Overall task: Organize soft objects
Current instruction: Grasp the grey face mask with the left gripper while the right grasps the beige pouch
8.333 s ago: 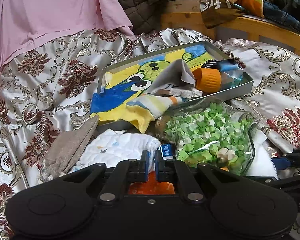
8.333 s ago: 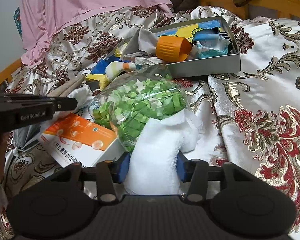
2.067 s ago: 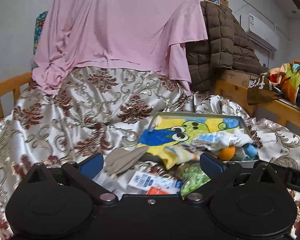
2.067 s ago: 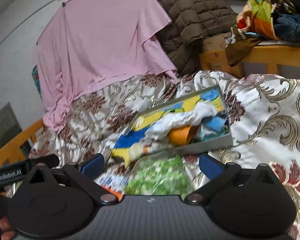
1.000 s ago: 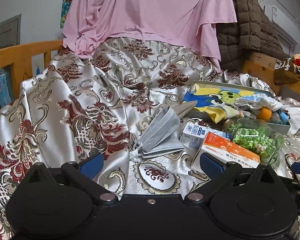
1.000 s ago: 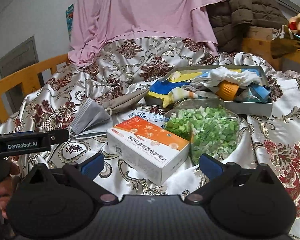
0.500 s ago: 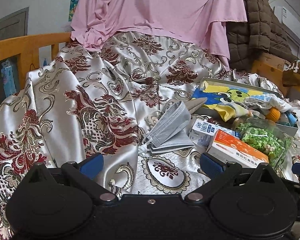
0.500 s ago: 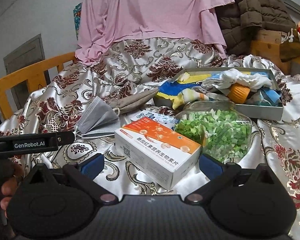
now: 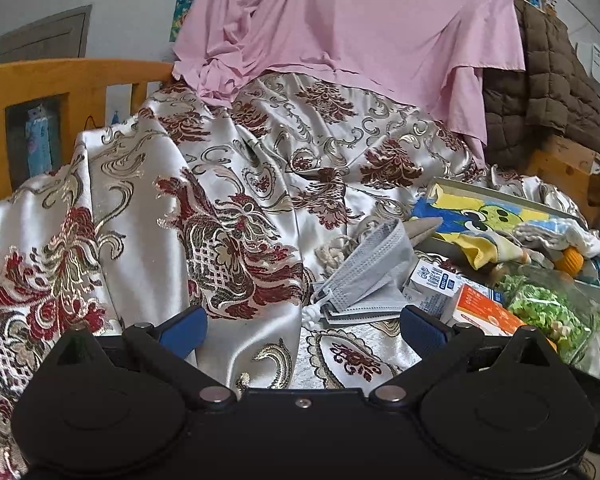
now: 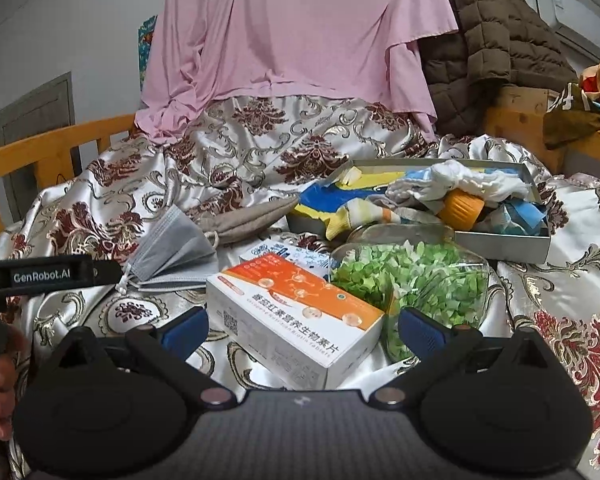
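1. While both tools hang clear of the bedspread (image 9: 148, 208), neither holds anything: the left gripper (image 9: 302, 326) has its jaws spread wide over bare cloth, and the right gripper (image 10: 302, 330) stands equally wide, with the white and orange tablet box (image 10: 296, 312) lying just ahead between its pads.
2. Risk at the right gripper: closing from this position would probably catch the tablet box, a rigid item and not a soft one. Retarget before closing.
3. Just beyond the box lies the glass jar of green paper pieces (image 10: 412, 276), on its side and touching the box. Any sweep past the box may roll the jar on the slick satin.
4. The grey face mask (image 9: 368, 276) lies crumpled ahead of the left gripper, beside a small blue and white carton (image 9: 432, 284). This is the nearest loose soft item. Its thin folds and ear loops may slip from a shallow pinch, or a deep pinch may gather the bedspread with it.
5. Behind the mask rests a grey-brown fabric pouch (image 10: 244, 216), also outside the tray.
6. Farthest, the metal tray (image 10: 504, 246) already holds a white cloth (image 10: 472, 180), socks and an orange cap (image 10: 460, 204), heaped near rim level. A further item dropped on the heap may slide over the wall.
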Tool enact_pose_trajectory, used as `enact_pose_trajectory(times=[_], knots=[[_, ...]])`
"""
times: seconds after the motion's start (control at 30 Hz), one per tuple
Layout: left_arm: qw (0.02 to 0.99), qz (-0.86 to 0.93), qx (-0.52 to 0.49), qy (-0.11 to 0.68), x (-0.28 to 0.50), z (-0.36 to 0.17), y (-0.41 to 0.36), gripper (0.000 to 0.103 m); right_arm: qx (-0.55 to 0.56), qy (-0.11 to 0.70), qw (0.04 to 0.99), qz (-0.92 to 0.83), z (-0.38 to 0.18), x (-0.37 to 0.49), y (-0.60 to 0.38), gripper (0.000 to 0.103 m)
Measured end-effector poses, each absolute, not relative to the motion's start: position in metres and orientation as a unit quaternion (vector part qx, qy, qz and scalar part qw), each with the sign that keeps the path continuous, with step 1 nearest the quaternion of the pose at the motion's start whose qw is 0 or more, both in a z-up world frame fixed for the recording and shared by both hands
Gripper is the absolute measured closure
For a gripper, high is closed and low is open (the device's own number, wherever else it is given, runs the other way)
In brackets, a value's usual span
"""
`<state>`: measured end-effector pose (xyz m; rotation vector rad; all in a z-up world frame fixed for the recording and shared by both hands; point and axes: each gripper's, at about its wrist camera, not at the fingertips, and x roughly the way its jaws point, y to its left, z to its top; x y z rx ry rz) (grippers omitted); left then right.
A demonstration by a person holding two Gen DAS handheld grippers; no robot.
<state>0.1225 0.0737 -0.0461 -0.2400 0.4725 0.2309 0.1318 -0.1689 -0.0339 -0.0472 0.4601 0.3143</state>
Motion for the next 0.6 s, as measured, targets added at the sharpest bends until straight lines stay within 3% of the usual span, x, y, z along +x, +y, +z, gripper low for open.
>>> enact_pose_trajectory(times=[0.6], knots=[[0.958, 0.05, -0.144, 0.243, 0.17, -0.055, 0.087, 0.001, 0.045, 0.222, 0.956, 0.184, -0.016, 0.157, -0.184, 0.0]])
